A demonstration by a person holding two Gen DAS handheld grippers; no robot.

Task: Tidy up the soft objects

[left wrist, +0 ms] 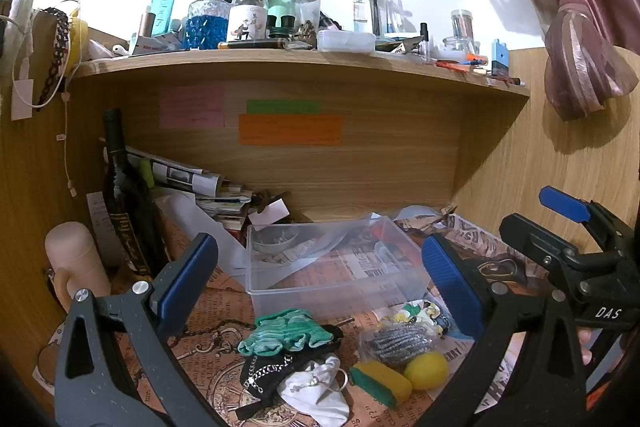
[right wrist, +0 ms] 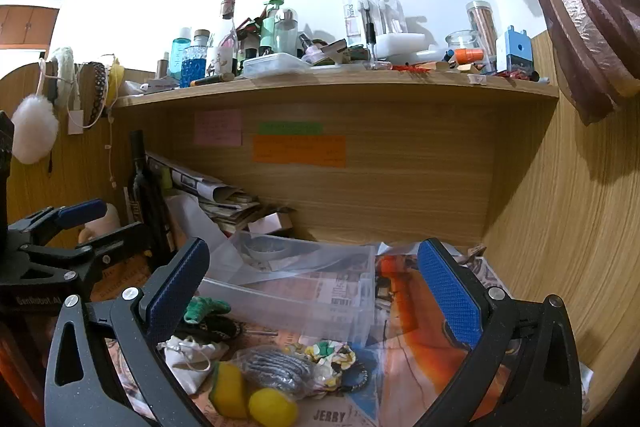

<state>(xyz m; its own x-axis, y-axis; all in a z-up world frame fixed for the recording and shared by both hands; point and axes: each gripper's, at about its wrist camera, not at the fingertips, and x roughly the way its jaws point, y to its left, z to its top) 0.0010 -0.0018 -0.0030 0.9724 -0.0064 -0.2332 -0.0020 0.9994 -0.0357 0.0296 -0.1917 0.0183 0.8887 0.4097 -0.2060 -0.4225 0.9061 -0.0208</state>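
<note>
**A:** How were the two grippers standing?

**B:** The left gripper (left wrist: 320, 283) had its jaws spread wide with nothing between them, and the right gripper (right wrist: 316, 291) likewise, wide and holding nothing. Both hung above the worktop (left wrist: 224, 311).

**A:** And the soft things?

**B:** Heaped just below and between the left jaws: a green cloth (left wrist: 286, 331) on a black fabric piece (left wrist: 264, 375), a white pouch (left wrist: 316, 387) touching it, then a yellow-green sponge (left wrist: 380, 383), a yellow ball (left wrist: 426, 371), a grey scrubber in a bag (left wrist: 396, 345) and a floral scrunchie (left wrist: 420, 313).

**A:** What stood around them?

**B:** A clear plastic box (left wrist: 332, 267) straight ahead beyond the heap, between the jaws. Left of the left jaws stood a dark bottle (left wrist: 124, 203) and a pale cup (left wrist: 76, 259), with stacked papers (left wrist: 200, 183) behind. Above ran a shelf (left wrist: 304, 67) crowded with bottles.
</note>
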